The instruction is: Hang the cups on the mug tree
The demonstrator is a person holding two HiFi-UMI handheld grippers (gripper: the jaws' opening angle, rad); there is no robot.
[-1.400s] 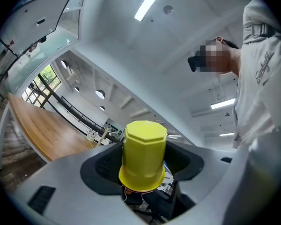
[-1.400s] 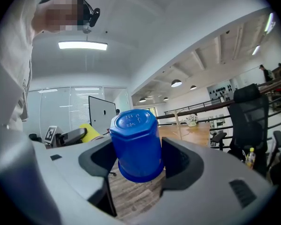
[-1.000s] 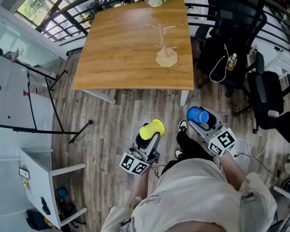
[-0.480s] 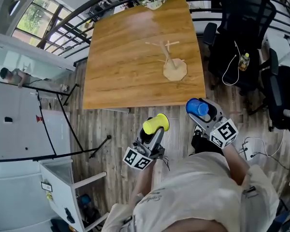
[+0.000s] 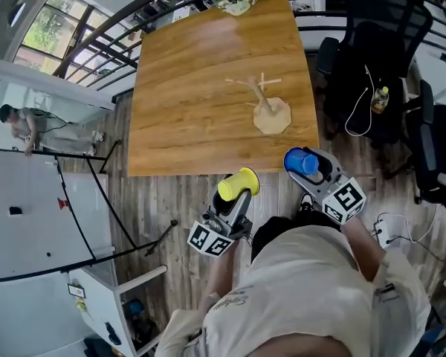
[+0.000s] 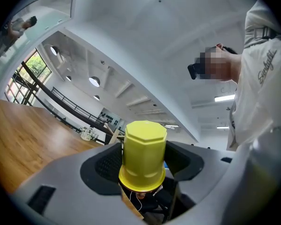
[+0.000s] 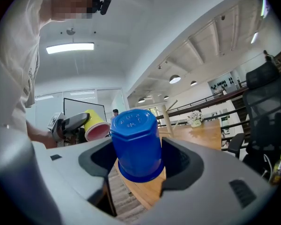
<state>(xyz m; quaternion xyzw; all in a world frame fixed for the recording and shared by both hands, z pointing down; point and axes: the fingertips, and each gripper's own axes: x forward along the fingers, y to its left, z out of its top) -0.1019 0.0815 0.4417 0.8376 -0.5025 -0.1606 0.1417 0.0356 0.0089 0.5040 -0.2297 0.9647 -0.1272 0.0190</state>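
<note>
Two cups are in hand, none hung yet; the left hand-held gripper (image 5: 234, 196) clamps one yellow cup (image 5: 238, 183), the right hand-held gripper (image 5: 317, 171) one blue cup (image 5: 302, 161), both short of the worktop's (image 5: 186, 80) near edge; one bare mug tree (image 5: 262, 101) stands by its near right corner; best bring one cup in at a time, tilted to meet a peg.
</note>
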